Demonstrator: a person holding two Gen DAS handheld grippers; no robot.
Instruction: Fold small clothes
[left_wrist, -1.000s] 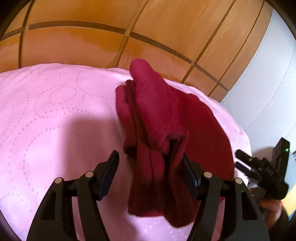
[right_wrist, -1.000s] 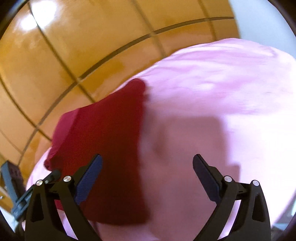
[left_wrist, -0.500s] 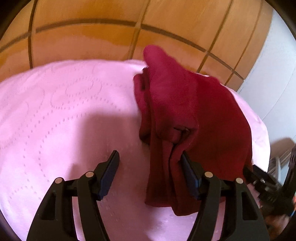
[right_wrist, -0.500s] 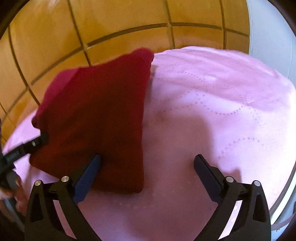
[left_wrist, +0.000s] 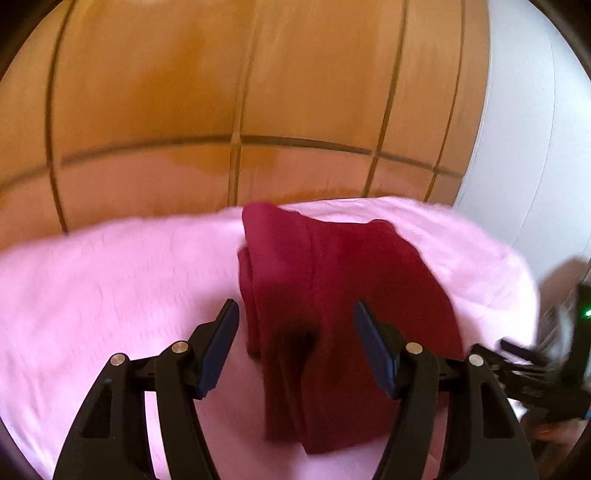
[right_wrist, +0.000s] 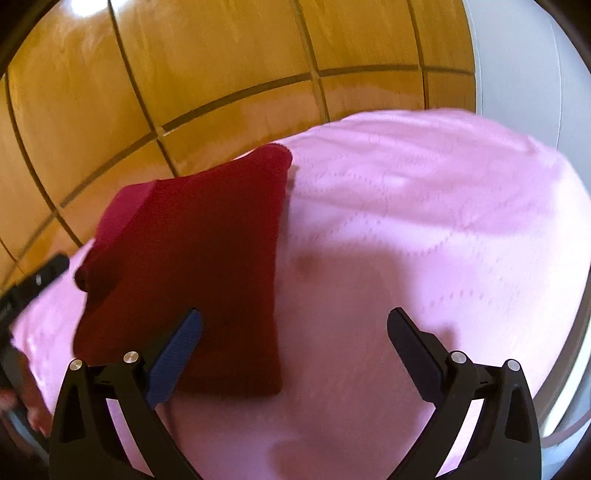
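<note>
Garment (left_wrist: 332, 295) blurred — near edge behind gripper (left_wrist: 295, 343).

- A pink cover (right_wrist: 424, 229) lies spread over a rounded, padded surface; whether that is a bed or a cushion I cannot tell.
- Faint dotted rings are stitched or pressed into the pink fabric, clearest in the right wrist view.
- A dark red garment (right_wrist: 192, 258), folded into a rough rectangle, lies directly on the cover near its far edge.
- Seen from the left wrist view, the garment (left_wrist: 332, 295) shows several stacked layers along one side.
- Soft shadows fall on the pink cover beside the garment.
- Behind the padded surface stands a wooden panelled wall (left_wrist: 221, 92).
</note>
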